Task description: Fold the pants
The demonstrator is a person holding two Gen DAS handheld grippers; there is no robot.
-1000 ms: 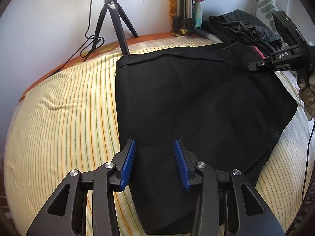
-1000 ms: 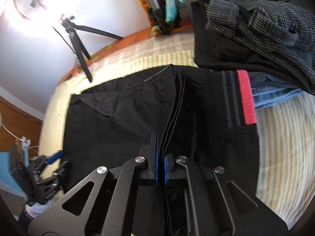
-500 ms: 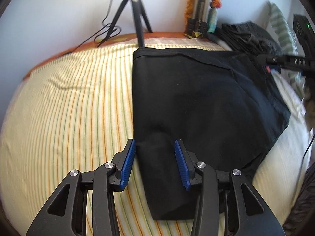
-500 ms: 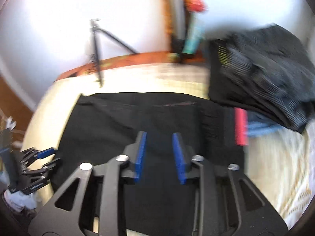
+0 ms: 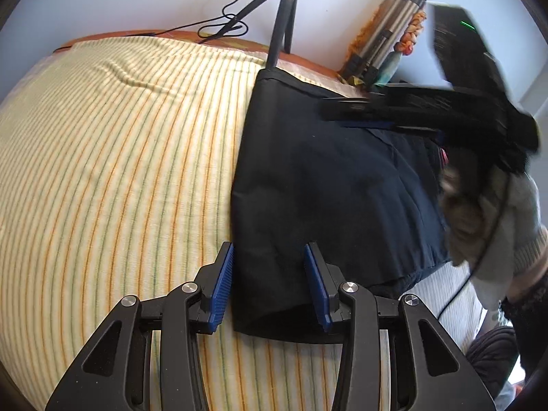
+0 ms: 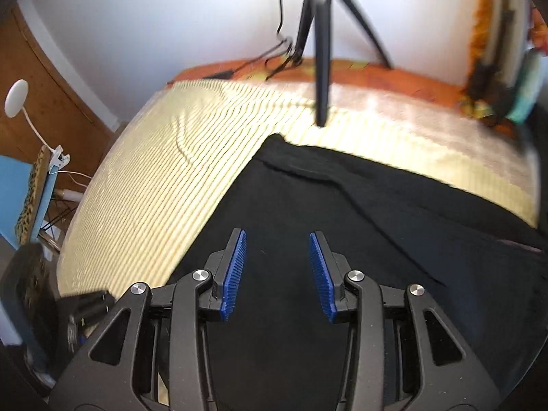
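Pants [image 5: 328,185] lie folded on striped bedsheet [image 5: 120,157]. Left gripper [image 5: 270,267] hovers spread over their near corner; right gripper [image 6: 277,260], jaws just opened, holds nothing above them.

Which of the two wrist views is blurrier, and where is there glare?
Right wrist view: motion blur smears the black tripod and the yellow striped bedsheet. Left wrist view: mostly sharp, only the right gripper streaks at right; bright lamp glare at the top edge.
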